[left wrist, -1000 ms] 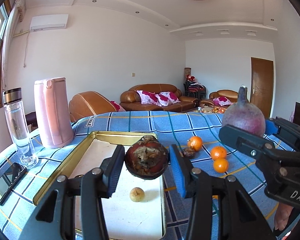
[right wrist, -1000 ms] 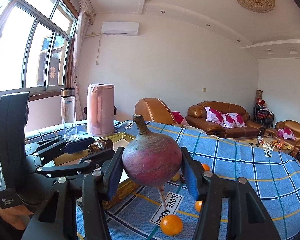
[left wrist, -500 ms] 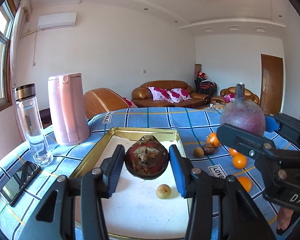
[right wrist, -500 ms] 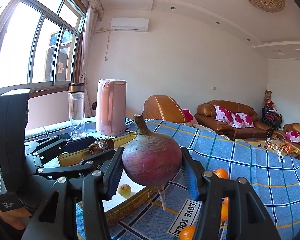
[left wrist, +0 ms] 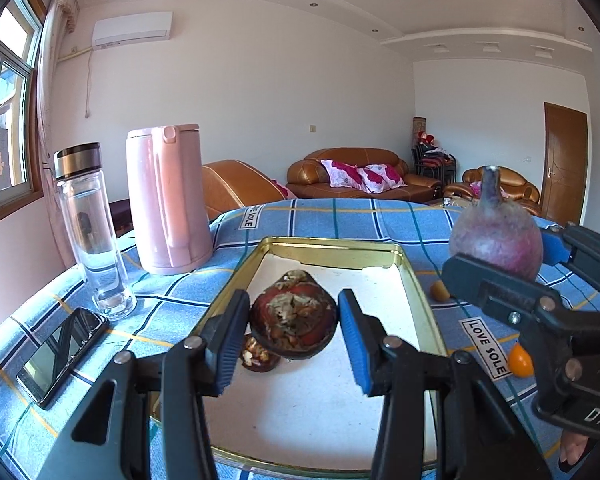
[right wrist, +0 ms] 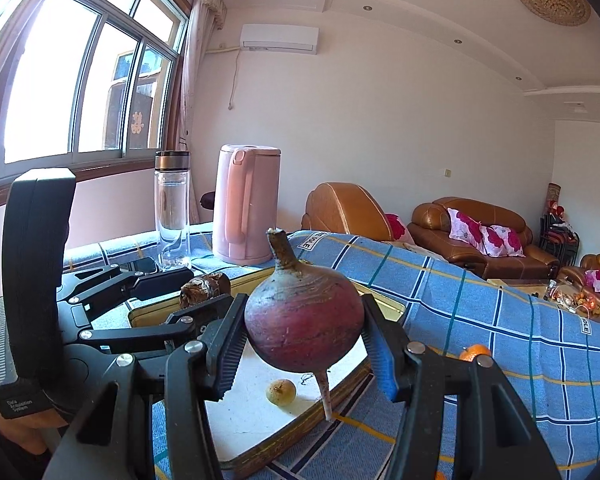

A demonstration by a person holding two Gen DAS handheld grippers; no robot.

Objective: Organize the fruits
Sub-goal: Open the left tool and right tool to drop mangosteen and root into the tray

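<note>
My left gripper point(left wrist: 293, 334) is shut on a dark red-brown, rough-skinned fruit point(left wrist: 294, 324) held above the white floor of a gold-rimmed tray point(left wrist: 340, 245). A small brown fruit piece point(left wrist: 256, 356) lies in the tray just under it. My right gripper point(right wrist: 302, 344) is shut on a round purple-red beet point(right wrist: 304, 320), stem up and root hanging, over the tray's right rim point(right wrist: 384, 306). A small yellowish fruit point(right wrist: 280, 392) lies in the tray below the beet. In the left wrist view the right gripper point(left wrist: 504, 258) and the beet point(left wrist: 496, 236) hang at the right.
A pink kettle point(left wrist: 168, 200), a glass bottle point(left wrist: 92, 232) and a phone point(left wrist: 60, 352) stand left of the tray on the blue checked cloth. An orange point(left wrist: 520, 360) and a small brown fruit point(left wrist: 438, 291) lie on the cloth right of the tray. Sofas stand behind the table.
Both grippers have moved left over the tray, still holding their fruit. The oranges have slid towards the right edge of both views, and the kettle and bottle look nearer.
</note>
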